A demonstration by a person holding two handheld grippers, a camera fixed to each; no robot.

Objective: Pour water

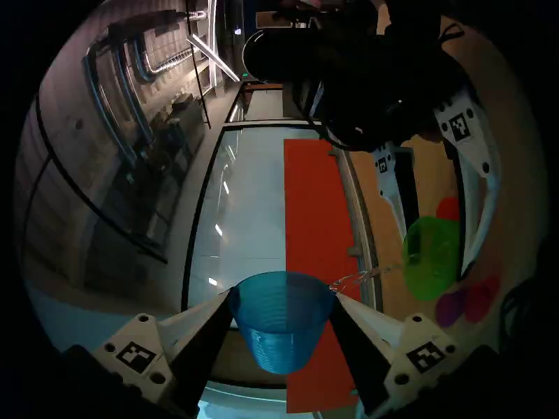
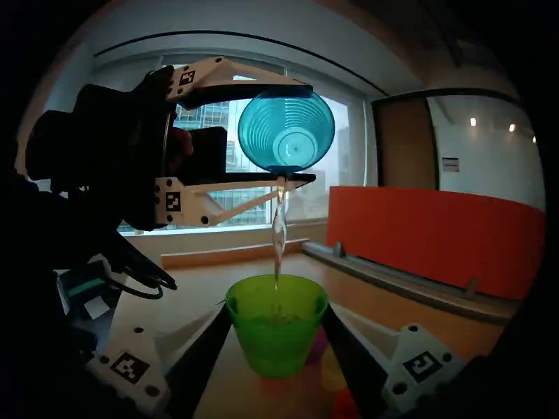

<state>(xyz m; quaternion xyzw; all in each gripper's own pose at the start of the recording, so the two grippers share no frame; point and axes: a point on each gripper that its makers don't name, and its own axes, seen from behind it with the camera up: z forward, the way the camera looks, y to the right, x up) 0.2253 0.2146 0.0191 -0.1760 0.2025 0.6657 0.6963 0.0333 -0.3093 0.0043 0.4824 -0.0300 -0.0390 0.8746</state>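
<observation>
Blue cup (image 2: 286,129) sat clamped in the left gripper's (image 1: 282,299) jaws, tipped on its side over the green cup (image 2: 277,342) that the right gripper's (image 2: 277,311) jaws grasped. The thin stream of water (image 2: 278,230) wavered; by my judgement, a drift of either hand could spill it onto the surface (image 2: 391,311). The left gripper was rolled sideways, high above the right

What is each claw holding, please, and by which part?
The left claw grips the translucent blue plastic cup by its sides, just below the rim; the right claw grips the translucent green plastic cup likewise.
</observation>
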